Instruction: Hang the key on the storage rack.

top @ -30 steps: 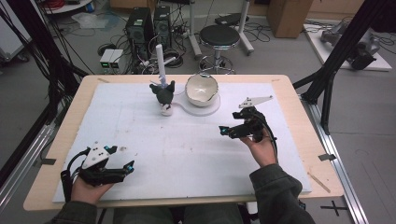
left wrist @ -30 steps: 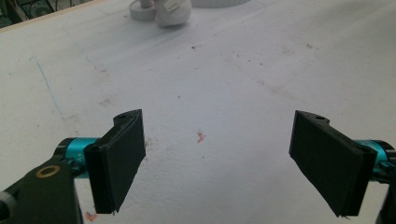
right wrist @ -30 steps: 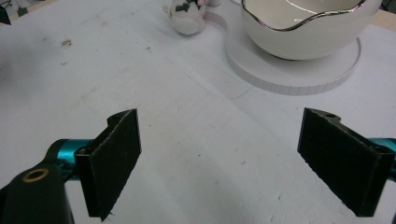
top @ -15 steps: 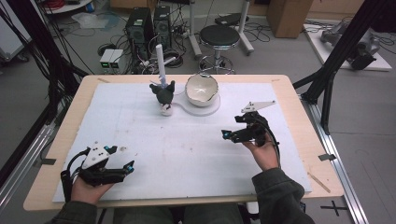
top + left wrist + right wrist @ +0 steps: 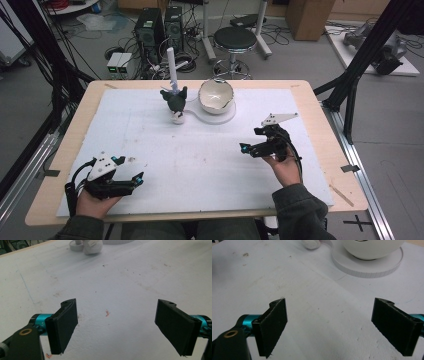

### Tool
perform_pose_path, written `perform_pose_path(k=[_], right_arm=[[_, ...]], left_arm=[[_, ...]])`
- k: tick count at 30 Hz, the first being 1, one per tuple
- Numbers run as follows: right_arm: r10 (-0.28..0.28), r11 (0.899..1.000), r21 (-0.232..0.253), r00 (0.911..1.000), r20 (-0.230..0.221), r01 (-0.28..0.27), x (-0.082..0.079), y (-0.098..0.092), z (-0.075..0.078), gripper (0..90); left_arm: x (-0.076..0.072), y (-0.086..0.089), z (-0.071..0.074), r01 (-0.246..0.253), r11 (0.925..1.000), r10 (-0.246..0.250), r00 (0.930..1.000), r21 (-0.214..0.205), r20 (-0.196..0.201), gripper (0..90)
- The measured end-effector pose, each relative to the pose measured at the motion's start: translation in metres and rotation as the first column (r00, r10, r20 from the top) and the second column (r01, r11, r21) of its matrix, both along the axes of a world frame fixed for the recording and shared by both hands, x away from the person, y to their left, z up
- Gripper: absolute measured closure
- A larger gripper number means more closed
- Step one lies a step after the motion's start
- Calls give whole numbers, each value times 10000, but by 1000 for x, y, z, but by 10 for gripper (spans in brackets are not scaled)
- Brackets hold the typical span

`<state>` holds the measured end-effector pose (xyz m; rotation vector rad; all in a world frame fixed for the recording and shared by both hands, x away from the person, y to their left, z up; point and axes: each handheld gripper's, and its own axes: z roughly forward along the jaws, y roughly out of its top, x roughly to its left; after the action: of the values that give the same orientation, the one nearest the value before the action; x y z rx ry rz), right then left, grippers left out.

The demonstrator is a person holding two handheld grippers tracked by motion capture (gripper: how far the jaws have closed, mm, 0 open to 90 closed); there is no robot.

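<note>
White foam sheet (image 5: 200,150) covers the wooden bench (image 5: 320,110), faint stains on it. Right gripper (image 5: 251,140) held low over the sheet on the right side, black fingers (image 5: 274,325) spread wide apart, released, nothing between them; right gripper view looks between them toward the white bowl (image 5: 369,248). Bowl (image 5: 216,96) sits on a round white disc (image 5: 227,116) at the far middle of the bench, well apart from the right gripper. Disc edge (image 5: 362,271) shows a ribbed rim in the right gripper view. Just left of the bowl stands a small dark plush figure (image 5: 175,100) with a pale base, a white upright stick (image 5: 172,67) right behind it. Left gripper (image 5: 129,170) rests near the front left corner of the sheet, hand under it, fingers (image 5: 63,325) also wide apart and released, gripping nothing. Left gripper view: bare sheet between the fingers, small reddish flecks (image 5: 107,313) on the foam, plush figure's pale base (image 5: 92,246) far off at the top edge. Both grippers well apart from each other. Grey three-cornered plate (image 5: 278,118) tops the right gripper.
</note>
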<state>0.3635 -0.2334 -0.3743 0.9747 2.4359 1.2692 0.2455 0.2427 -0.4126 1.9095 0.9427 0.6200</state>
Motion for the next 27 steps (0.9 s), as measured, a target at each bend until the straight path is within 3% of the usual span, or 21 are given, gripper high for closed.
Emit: perform_pose_path(k=[27], right_arm=[[-122,9999,100,9999,16,121,-16,-11,-8,123]], left_arm=[[0,0,0,26,10000,-26,10000,-39,-21,187]])
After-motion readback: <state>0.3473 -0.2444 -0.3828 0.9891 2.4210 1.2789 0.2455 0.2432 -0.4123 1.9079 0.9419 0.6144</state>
